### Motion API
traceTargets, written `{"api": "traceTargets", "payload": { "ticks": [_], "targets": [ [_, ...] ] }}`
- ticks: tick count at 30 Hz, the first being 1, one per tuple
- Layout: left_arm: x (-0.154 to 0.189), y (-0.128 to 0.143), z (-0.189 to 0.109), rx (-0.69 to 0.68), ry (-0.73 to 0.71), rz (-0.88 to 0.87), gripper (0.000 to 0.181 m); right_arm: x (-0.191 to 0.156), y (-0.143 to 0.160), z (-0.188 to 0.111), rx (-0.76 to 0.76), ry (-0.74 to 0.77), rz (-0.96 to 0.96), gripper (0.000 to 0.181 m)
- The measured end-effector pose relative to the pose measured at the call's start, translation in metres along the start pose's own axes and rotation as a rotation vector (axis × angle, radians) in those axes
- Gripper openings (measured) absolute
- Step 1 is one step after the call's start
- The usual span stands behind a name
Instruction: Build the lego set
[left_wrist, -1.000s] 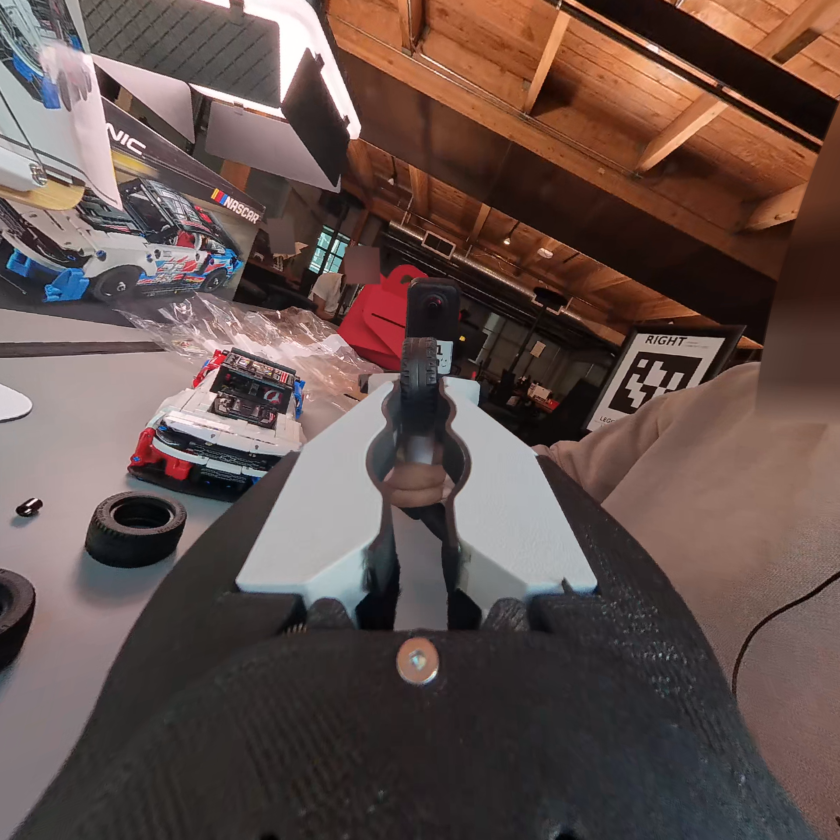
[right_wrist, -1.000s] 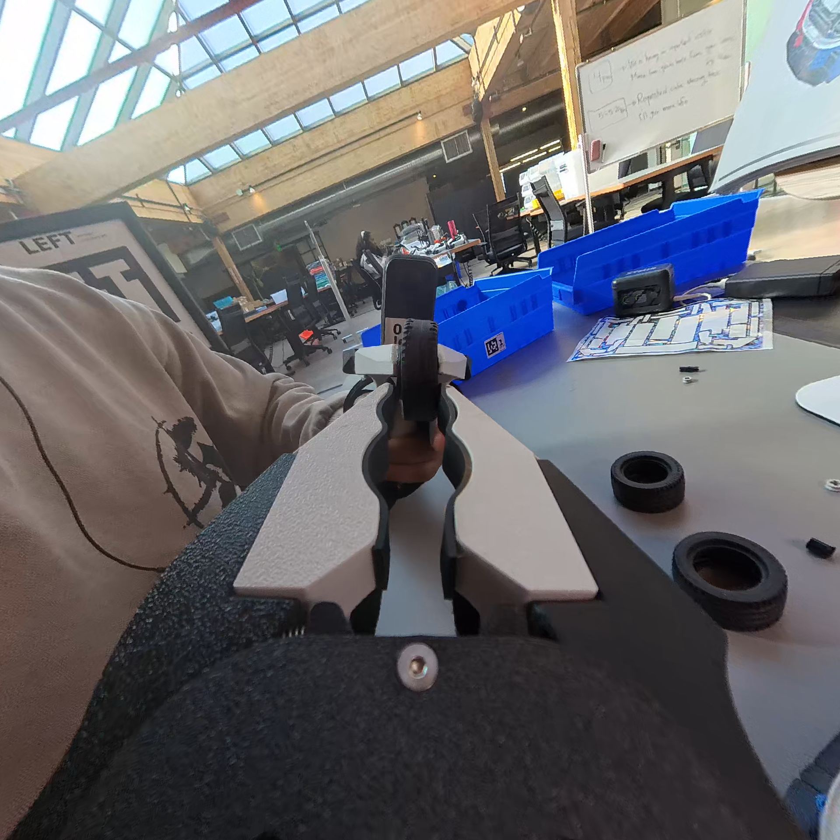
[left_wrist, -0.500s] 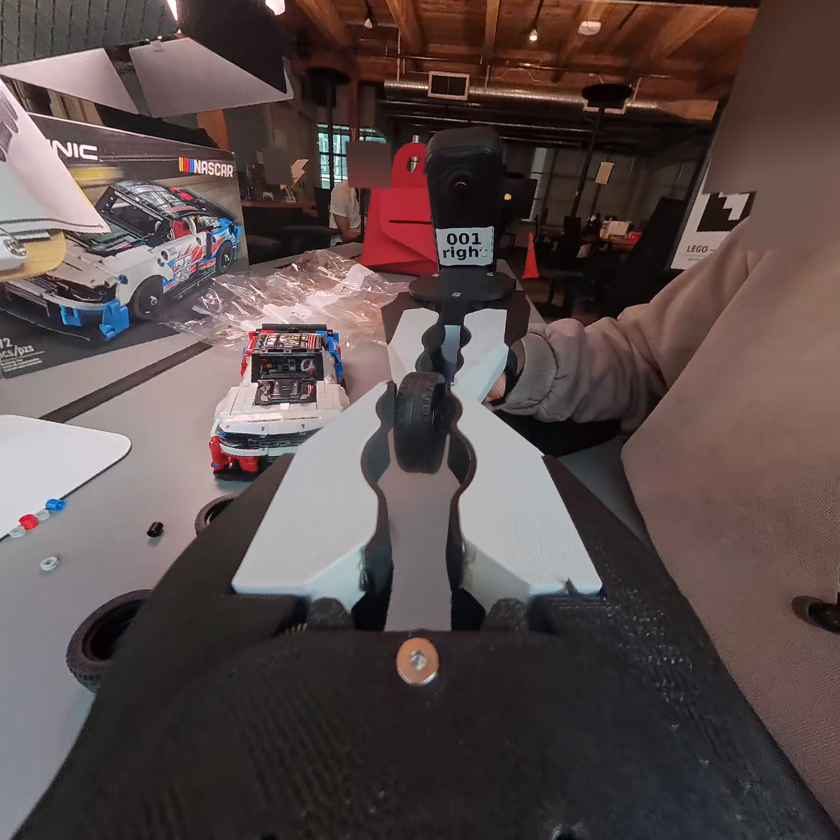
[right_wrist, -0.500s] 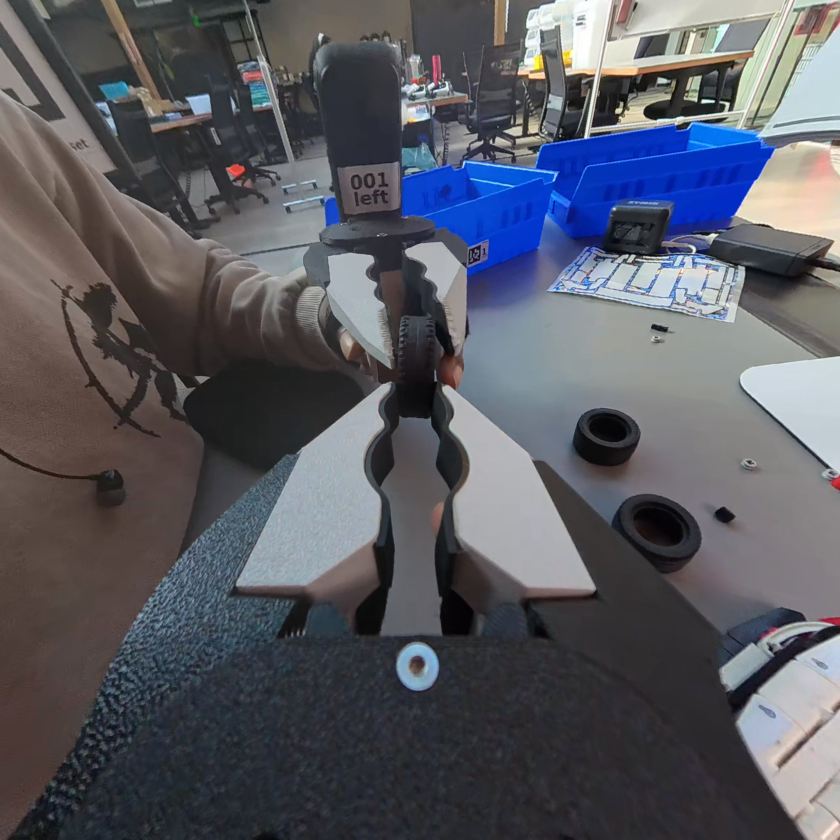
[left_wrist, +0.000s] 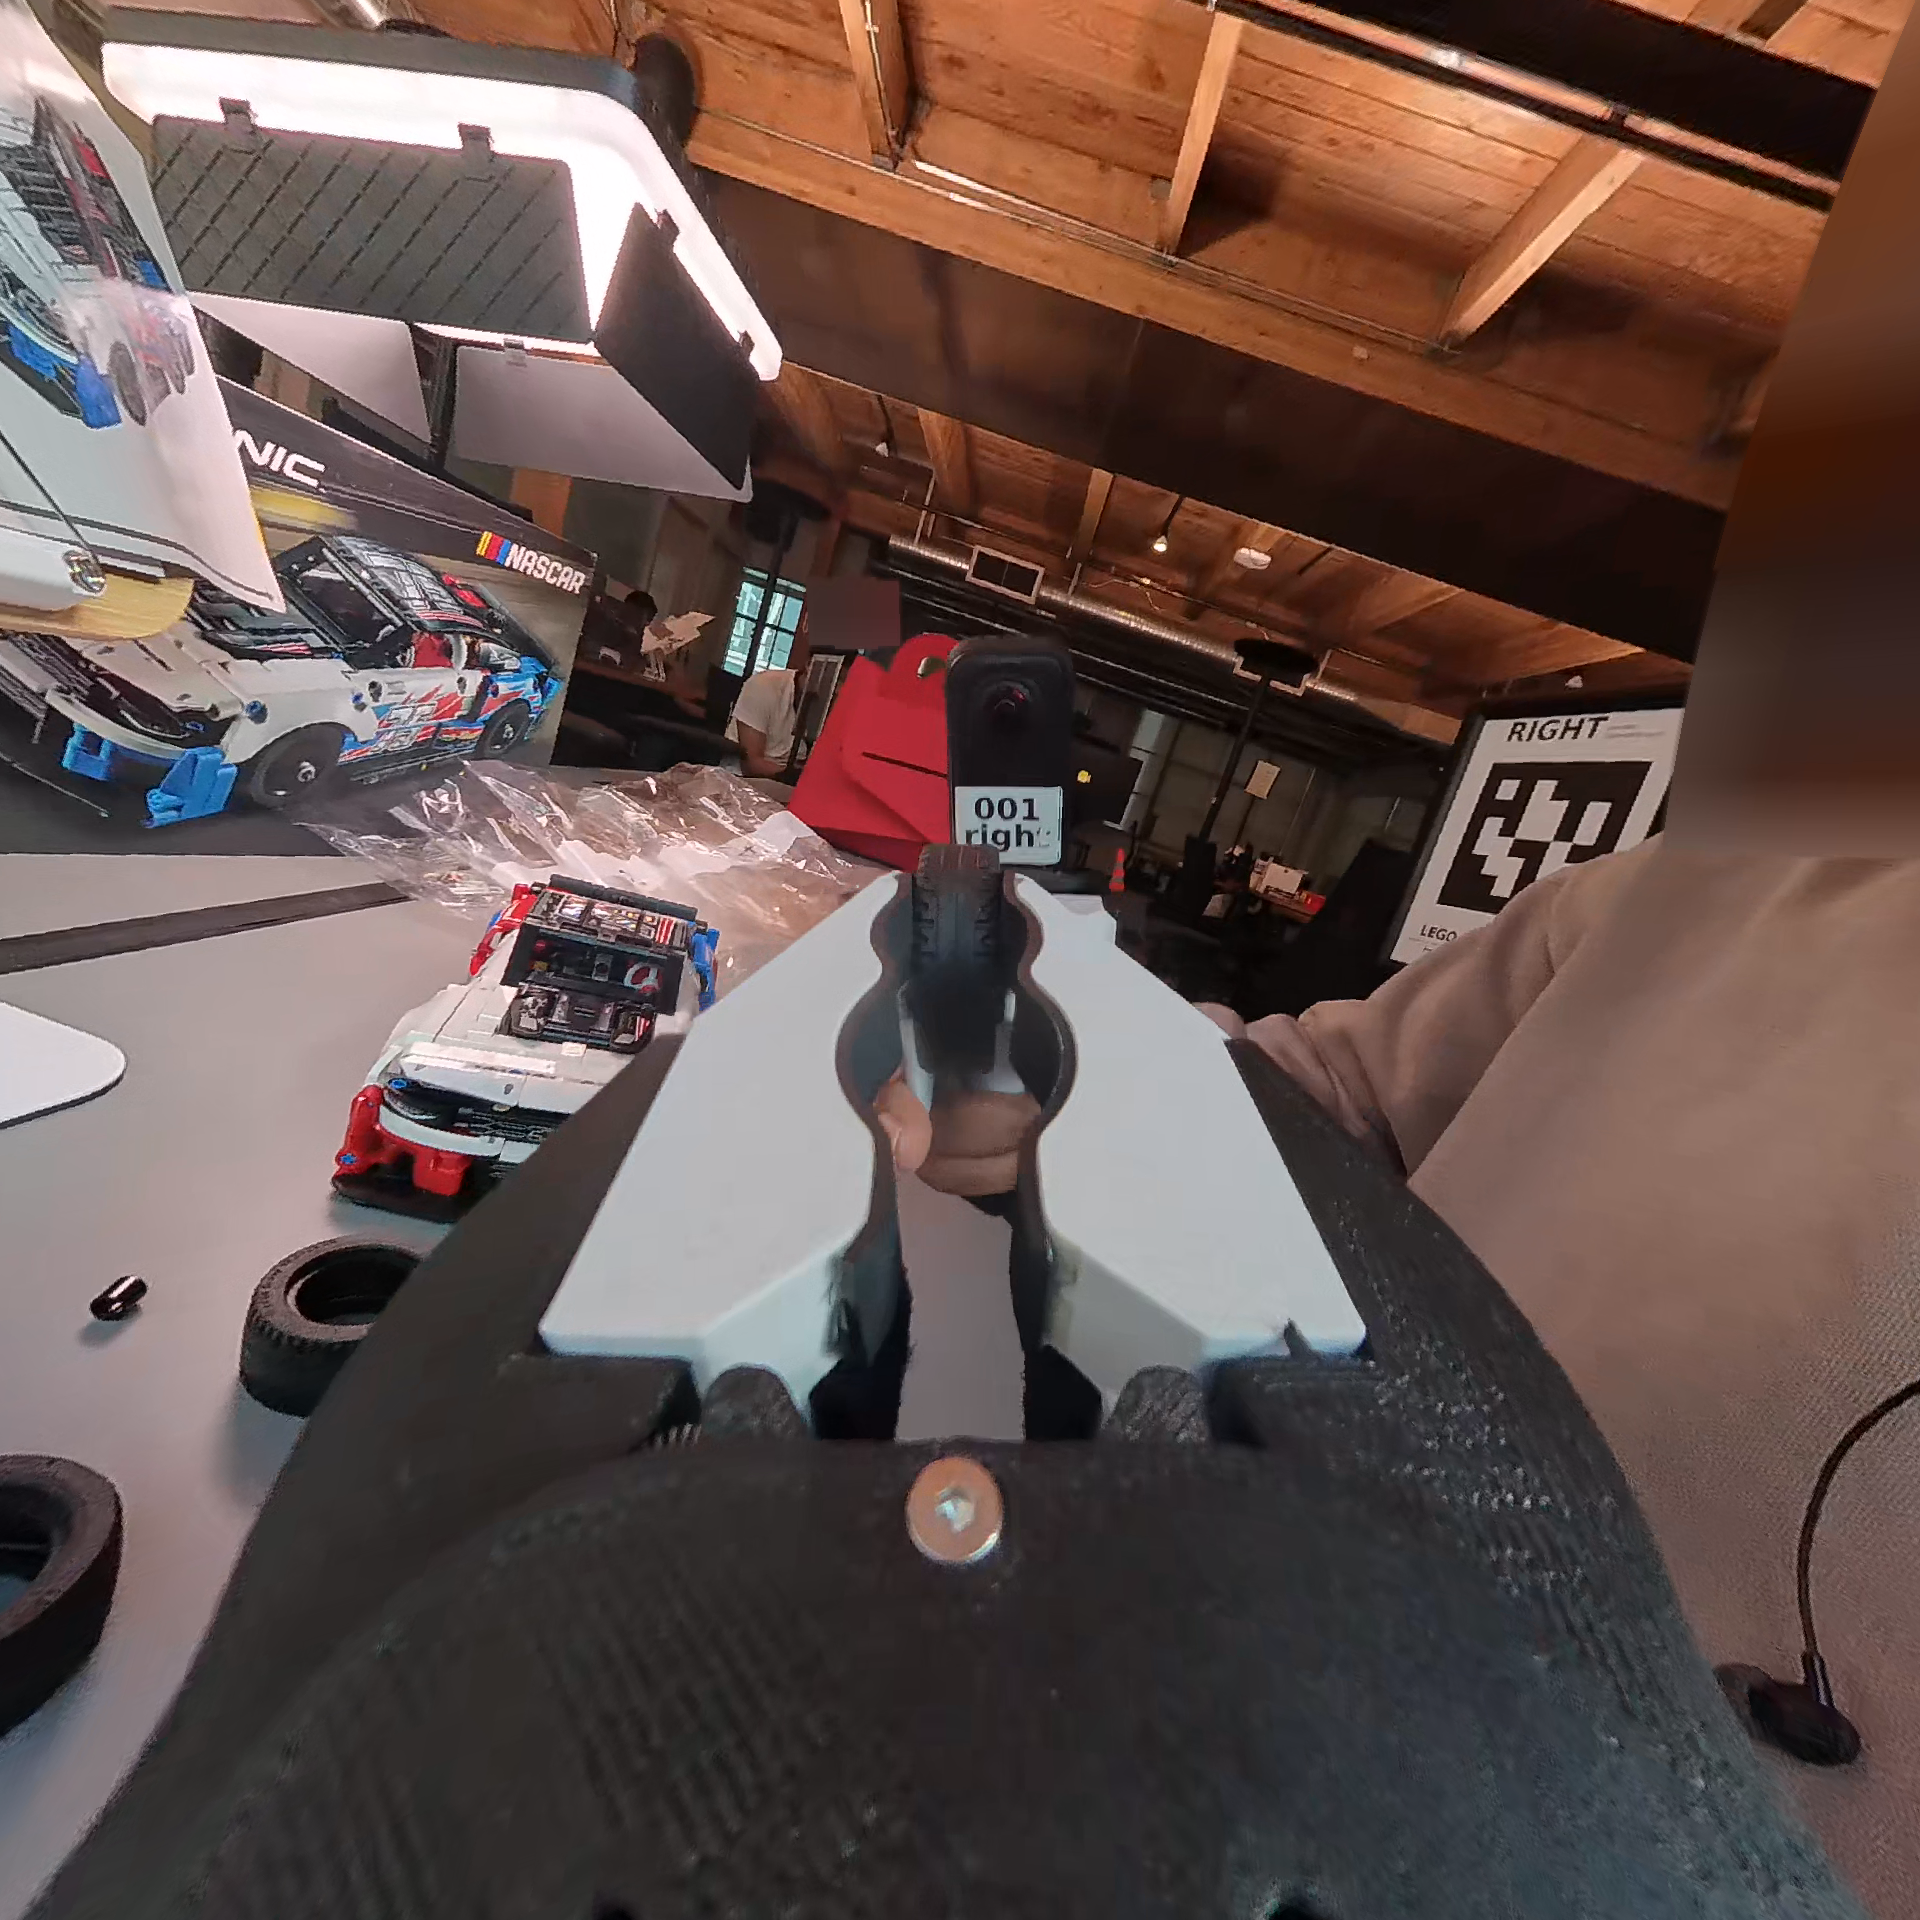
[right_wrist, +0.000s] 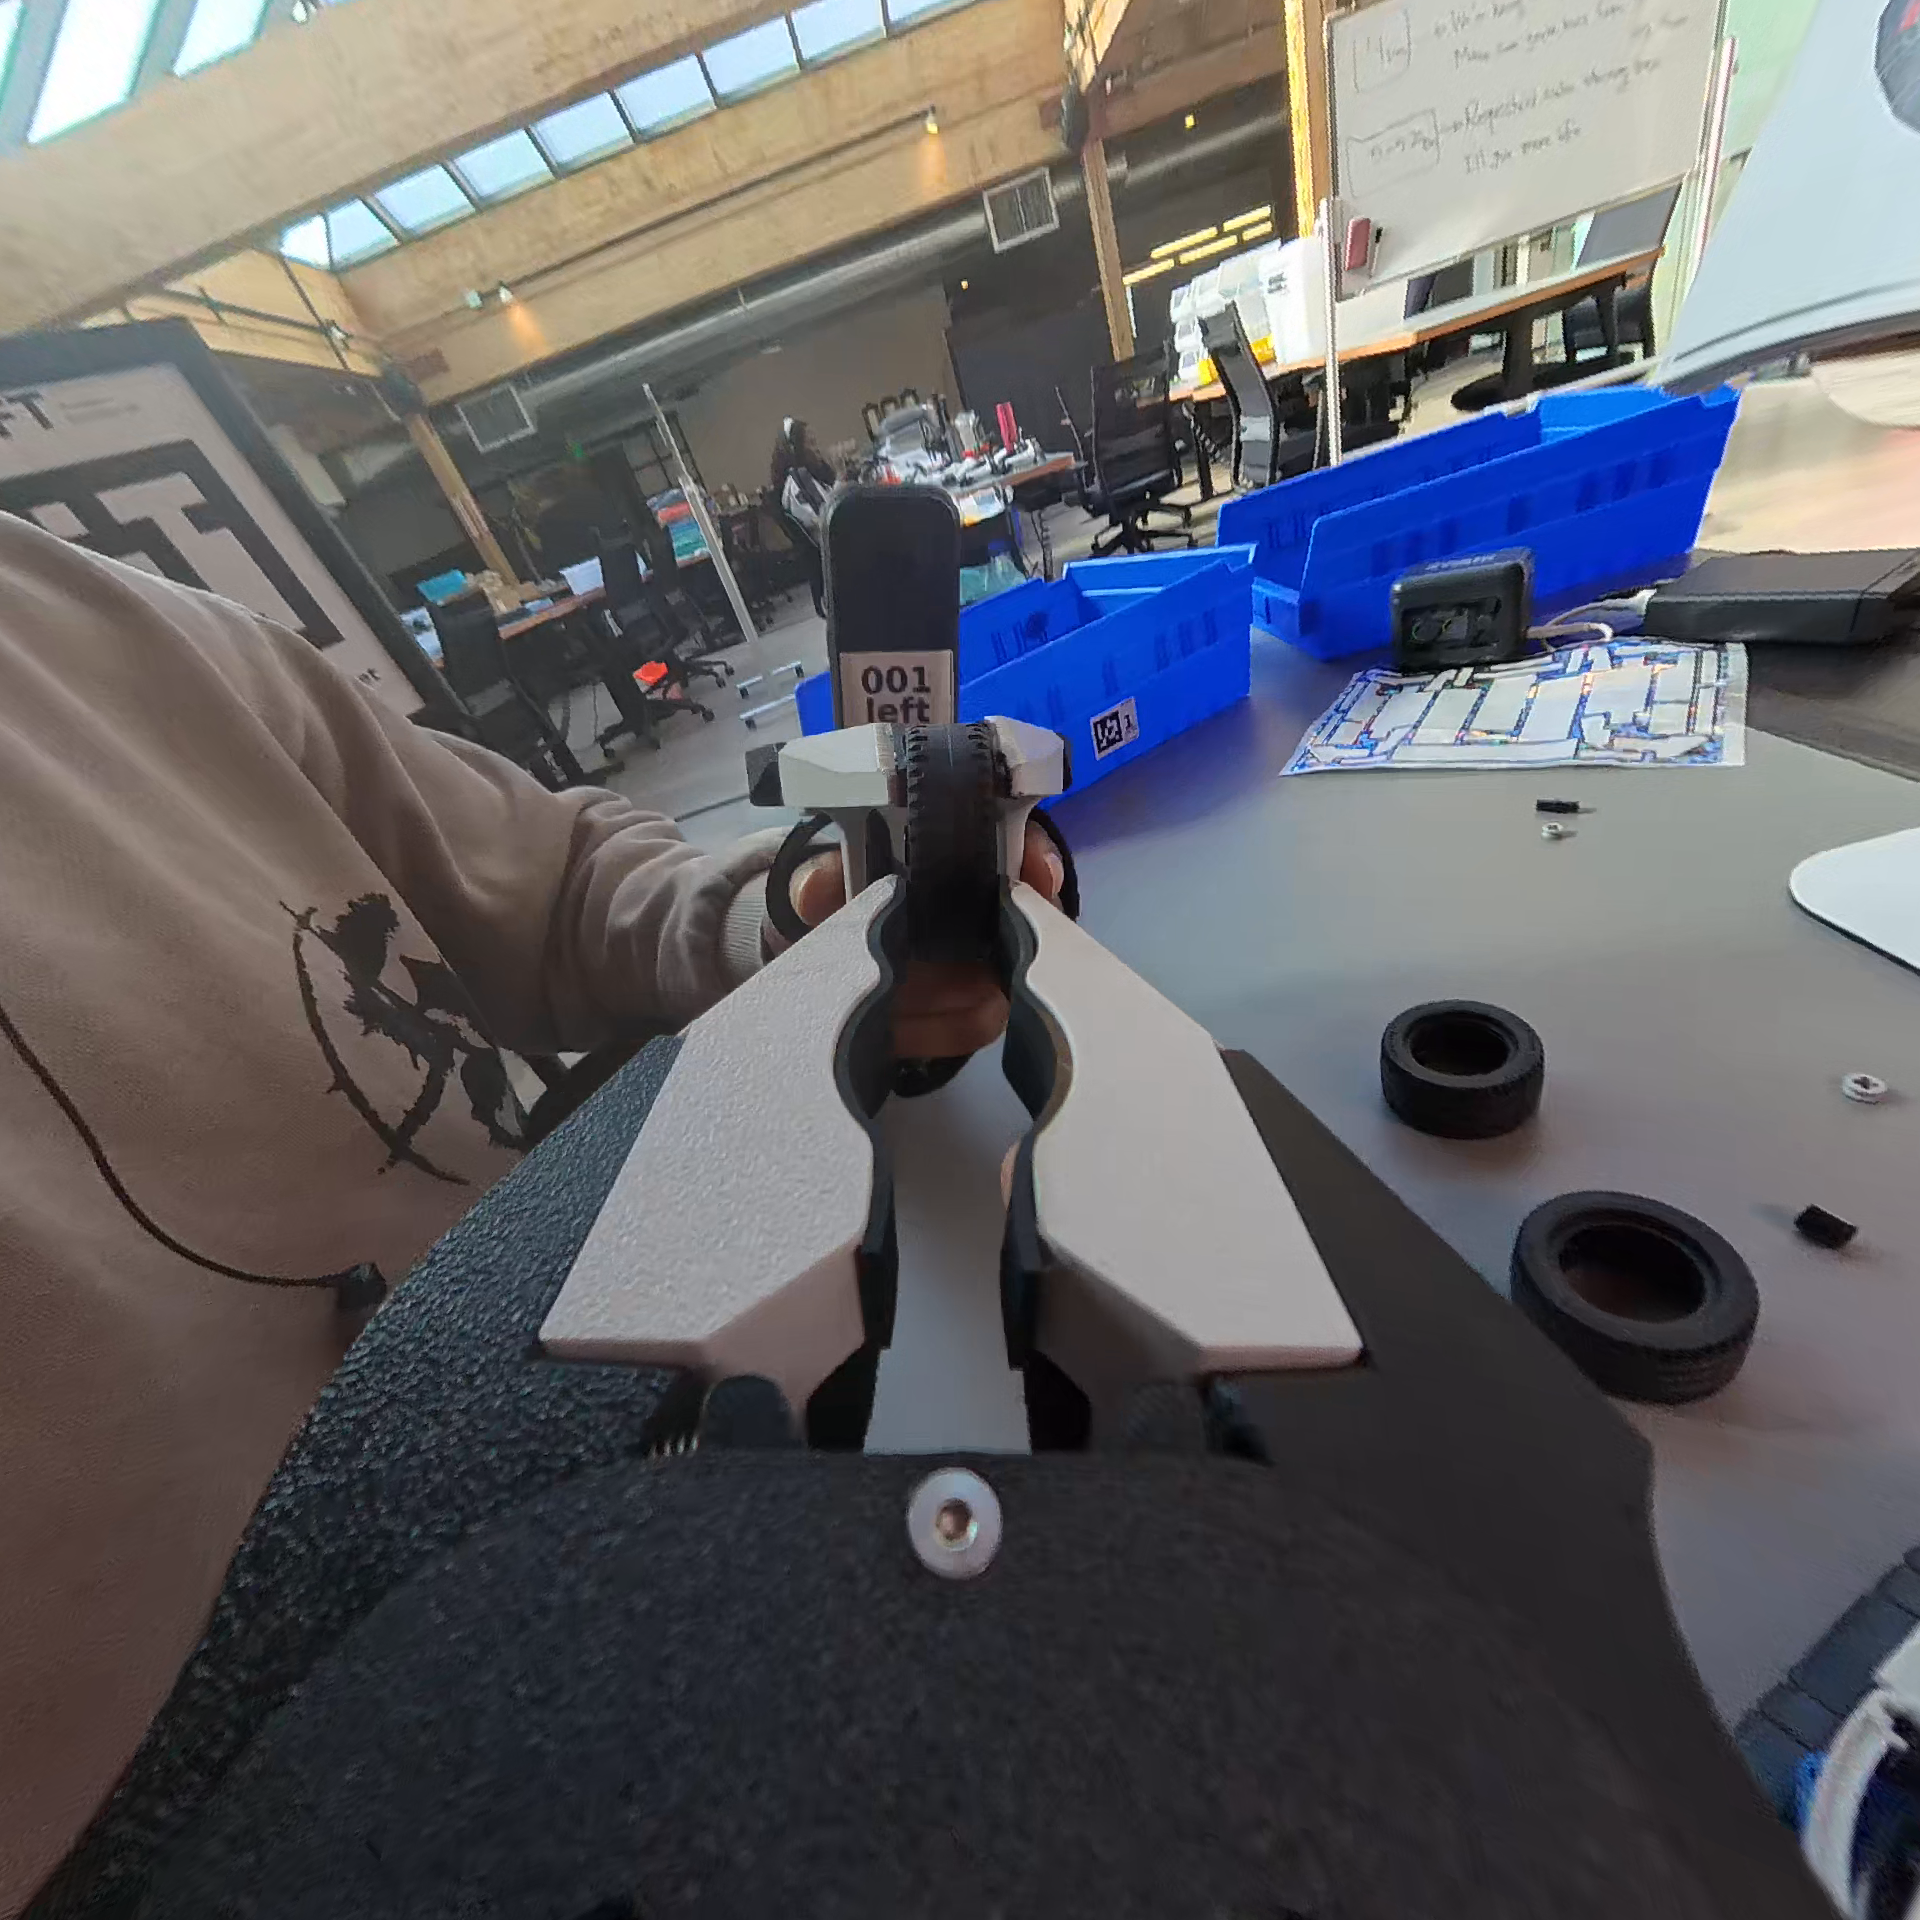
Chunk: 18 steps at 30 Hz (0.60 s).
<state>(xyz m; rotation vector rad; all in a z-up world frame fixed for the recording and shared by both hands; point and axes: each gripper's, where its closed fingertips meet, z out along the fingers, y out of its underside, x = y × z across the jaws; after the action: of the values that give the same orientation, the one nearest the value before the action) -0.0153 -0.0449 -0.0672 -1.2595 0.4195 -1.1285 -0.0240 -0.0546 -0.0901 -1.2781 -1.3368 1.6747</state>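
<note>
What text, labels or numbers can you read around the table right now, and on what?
I don't copy wording; these things bear it:
White sticker on the far black camera, left wrist view: legible.
Matching sticker on the far camera, right wrist view: legible.
Lego box: legible branding.
Framed marker board: legible heading.
Whiteboard: handwriting, too small to read.

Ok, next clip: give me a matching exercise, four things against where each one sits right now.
Things:
1. black tyre
2. lego car
3. blue bins
4. sticker sheet

Places:
A. at the far edge of the table
B. flat beside a small black device
C. pinched between the left claw and right claw
D. in front of crumpled clear plastic

Pairs: 1-C, 2-D, 3-A, 4-B
</note>
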Motion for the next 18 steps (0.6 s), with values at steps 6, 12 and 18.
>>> {"api": "traceTargets", "payload": {
  "ticks": [6,12,18],
  "targets": [
    [-0.018,0.032,-0.007,-0.242,-0.074,0.017,0.031,0.009,0.026,-0.01,-0.201,0.02,0.025,0.012],
    [-0.022,0.035,-0.004,-0.269,-0.08,-0.087,0.015,0.02,0.021,-0.015,-0.178,0.065,0.09,0.012],
    [-0.037,-0.002,0.003,0.001,-0.043,-0.531,0.013,0.029,-0.014,-0.026,-0.07,0.304,-0.466,0.045]
  ]
}}
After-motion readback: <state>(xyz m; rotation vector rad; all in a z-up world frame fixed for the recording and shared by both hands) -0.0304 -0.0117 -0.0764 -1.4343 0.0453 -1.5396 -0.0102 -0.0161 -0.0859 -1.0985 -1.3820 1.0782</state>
